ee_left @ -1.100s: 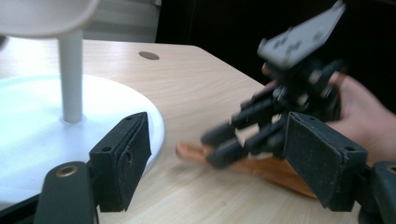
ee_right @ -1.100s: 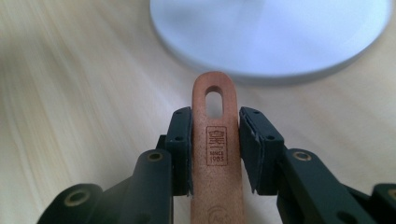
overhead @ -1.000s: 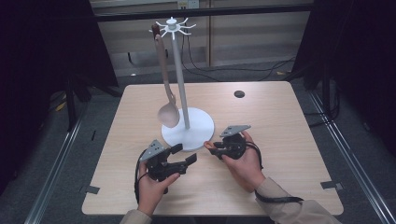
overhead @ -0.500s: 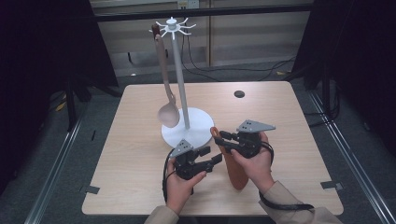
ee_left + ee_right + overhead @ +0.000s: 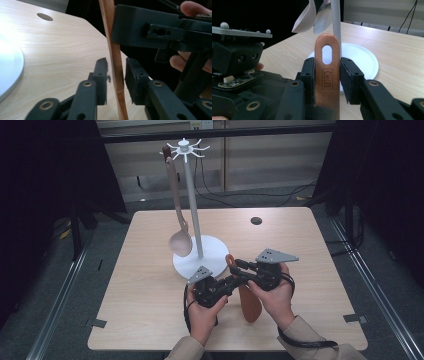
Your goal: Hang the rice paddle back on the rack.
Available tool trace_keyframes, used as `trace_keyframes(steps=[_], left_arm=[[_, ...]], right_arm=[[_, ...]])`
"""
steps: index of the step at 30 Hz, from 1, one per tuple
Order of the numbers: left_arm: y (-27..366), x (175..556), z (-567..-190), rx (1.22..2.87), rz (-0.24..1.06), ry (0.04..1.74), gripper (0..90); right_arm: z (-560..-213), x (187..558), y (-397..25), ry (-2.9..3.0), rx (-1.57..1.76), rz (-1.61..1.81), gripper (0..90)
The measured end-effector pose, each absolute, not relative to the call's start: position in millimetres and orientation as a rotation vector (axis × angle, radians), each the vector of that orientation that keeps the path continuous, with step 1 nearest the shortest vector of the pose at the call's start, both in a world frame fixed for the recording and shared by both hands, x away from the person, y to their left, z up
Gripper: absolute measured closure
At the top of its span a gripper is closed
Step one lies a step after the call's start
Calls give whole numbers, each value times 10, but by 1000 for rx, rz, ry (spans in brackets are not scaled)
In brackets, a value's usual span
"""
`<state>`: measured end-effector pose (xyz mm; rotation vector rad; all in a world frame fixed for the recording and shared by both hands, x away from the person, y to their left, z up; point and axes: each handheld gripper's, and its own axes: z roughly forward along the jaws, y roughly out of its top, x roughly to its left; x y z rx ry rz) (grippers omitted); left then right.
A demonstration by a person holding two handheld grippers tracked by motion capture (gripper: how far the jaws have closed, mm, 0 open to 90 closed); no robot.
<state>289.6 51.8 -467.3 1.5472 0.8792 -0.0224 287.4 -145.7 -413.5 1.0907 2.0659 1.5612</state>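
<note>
A copper-brown spatula (image 5: 250,306) is held off the table at the front middle, blade down toward the person. My right gripper (image 5: 233,265) is shut on its handle just below the hanging hole (image 5: 327,53). My left gripper (image 5: 234,283) is open with its jaws on either side of the handle (image 5: 113,40), and small gaps show at both pads. A white hook stand (image 5: 192,205) rises from a round base (image 5: 214,251) just behind both grippers. A pale spoon (image 5: 180,240) hangs from one of its top hooks.
A small dark hole (image 5: 256,220) sits in the tabletop at the back right. The stand's base (image 5: 364,61) lies right beyond the spatula's tip, with the spoon bowl (image 5: 308,17) above it. Bare wood (image 5: 140,285) stretches to the left.
Both hands have shifted to the right. The spatula now hangs from the right gripper, and the left gripper has come in around its handle.
</note>
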Motion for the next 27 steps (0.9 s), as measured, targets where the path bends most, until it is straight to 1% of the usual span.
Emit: trace_keyframes(steps=[9,12,13,15,16,20,23,27], left_arm=[[534,2915,-4636,1496,-62,909,830],[550,2931,-4613,1512,-53,890,832],[567,2938,-4601,1510,-55,889,832],[599,2951,-4570,1493,-58,890,832],[622,2960,-4551,1489,-53,890,832],[734,3006,-4478,1474,-39,883,832],[799,3030,-4412,1473,-29,879,832],[876,3049,-4317,1470,-13,853,831]], right_arm=[[-4098,2854,-1457,2034,1086,1598,666],[-4085,2850,-1458,2019,1087,1605,662],[-4086,2845,-1454,2008,1090,1617,619],[-4086,2856,-1465,1985,1112,1619,446],[-4084,2861,-1476,1972,1117,1621,400],[-4072,2891,-1549,1944,1124,1631,286],[-4115,2918,-1590,1930,1125,1595,223],[-4182,2961,-1633,1943,1152,1550,179]])
